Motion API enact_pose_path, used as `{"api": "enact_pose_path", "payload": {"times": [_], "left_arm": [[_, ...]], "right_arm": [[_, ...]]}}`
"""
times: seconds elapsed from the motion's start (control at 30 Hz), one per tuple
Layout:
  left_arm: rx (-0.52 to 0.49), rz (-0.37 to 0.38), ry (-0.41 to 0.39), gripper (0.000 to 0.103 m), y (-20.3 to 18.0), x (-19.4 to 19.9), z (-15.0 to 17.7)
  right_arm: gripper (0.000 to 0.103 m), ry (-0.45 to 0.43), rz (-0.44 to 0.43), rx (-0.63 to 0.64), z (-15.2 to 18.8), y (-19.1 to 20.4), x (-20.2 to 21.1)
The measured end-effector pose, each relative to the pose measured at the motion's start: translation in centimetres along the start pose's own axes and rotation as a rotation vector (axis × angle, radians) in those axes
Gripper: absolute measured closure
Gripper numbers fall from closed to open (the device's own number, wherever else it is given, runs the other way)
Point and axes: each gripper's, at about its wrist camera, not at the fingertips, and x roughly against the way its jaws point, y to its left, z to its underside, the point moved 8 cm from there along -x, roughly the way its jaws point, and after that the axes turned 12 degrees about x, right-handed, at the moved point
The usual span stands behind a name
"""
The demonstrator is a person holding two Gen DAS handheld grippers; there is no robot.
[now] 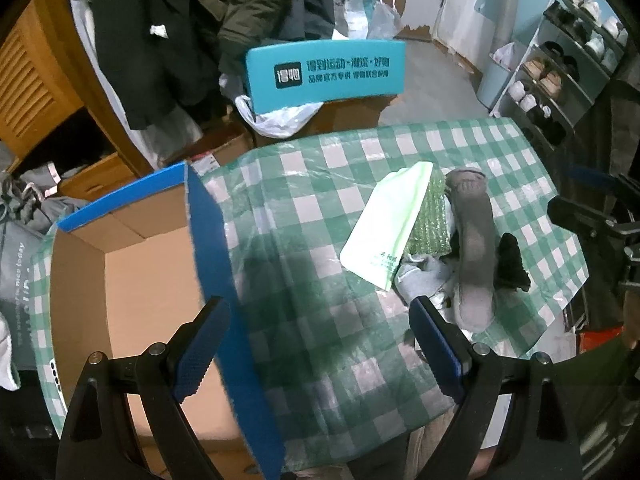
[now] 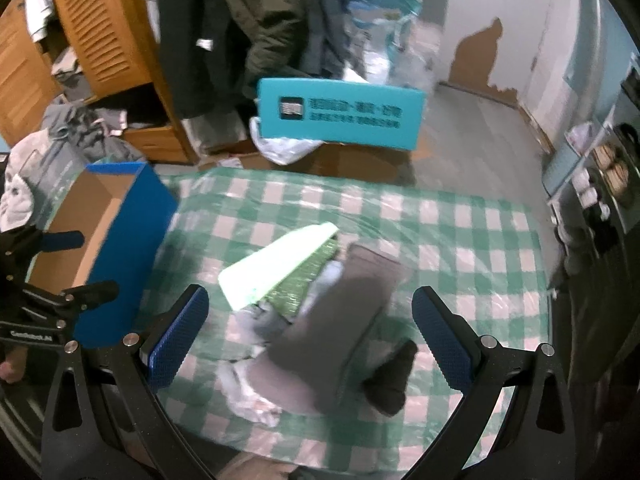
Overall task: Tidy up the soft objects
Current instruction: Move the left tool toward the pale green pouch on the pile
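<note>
Two grippers hang over a table (image 1: 304,184) covered in a green-and-white checked cloth, with a blue cardboard box (image 1: 212,240) standing open at its left edge. Nothing shows inside the part of the box that is in view. Toward the table's right edge lies the pile of soft things: a long grey sock (image 2: 340,316) on top, a pale green pouch (image 2: 276,264) slanting over a green bubble-wrap mailer (image 2: 316,276), light grey fabric (image 2: 260,320) underneath, and a small black sock (image 2: 390,380) at the pile's near right side.

The right gripper (image 2: 310,336) hovers over the pile with its jaws spread wide, the grey sock between them but untouched; this view is blurred. The left gripper (image 1: 316,348) is likewise spread and empty, straddling the box's near wall.

The step in hand looks like the first pick. It would go best by lowering the right gripper squarely across the grey sock's middle, closing on that sock alone so the fabric beneath stays put, then lifting it clear of the pile before carrying it over the blue wall.
</note>
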Motion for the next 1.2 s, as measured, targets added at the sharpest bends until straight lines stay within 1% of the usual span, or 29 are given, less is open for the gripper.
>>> {"api": "enact_pose_path", "payload": {"times": [0.27, 0.4, 0.5, 0.6, 0.7, 0.83, 0.97, 1.17, 1.2], "left_arm": [[-0.035, -0.024, 0.045, 0.011, -1.4, -3.0, -0.7], [-0.059, -0.029, 0.069, 0.011, -2.4, -4.6, -0.9], [-0.083, -0.048, 0.075, 0.011, -3.1, -6.1, -1.2], [-0.088, -0.042, 0.091, 0.011, -4.0, -7.4, -1.5], [-0.094, -0.038, 0.098, 0.011, -4.7, -8.6, -1.8], [-0.119, -0.057, 0.101, 0.011, -5.4, -9.9, -1.9], [-0.123, -0.054, 0.121, 0.011, -5.8, -11.1, -1.9], [-0.126, -0.042, 0.145, 0.011, -6.2, -12.4, -2.0], [-0.130, -0.042, 0.149, 0.011, -6.3, -12.6, -2.1]], "right_arm": [[0.002, 0.038, 0.054, -0.083, 2.0, -4.6, -1.3], [0.002, 0.073, 0.071, -0.121, 3.5, -6.3, -2.6], [0.002, 0.107, 0.085, -0.144, 4.8, -7.4, -3.7], [0.002, 0.140, 0.093, -0.169, 6.2, -8.3, -4.7], [0.002, 0.173, 0.092, -0.189, 7.5, -8.9, -5.8], [0.002, 0.221, 0.099, -0.191, 9.1, -9.3, -7.1], [0.002, 0.270, 0.105, -0.192, 10.7, -9.6, -8.5], [0.002, 0.322, 0.099, -0.191, 12.5, -9.6, -10.2], [0.003, 0.328, 0.098, -0.187, 12.7, -9.5, -10.4]]}}
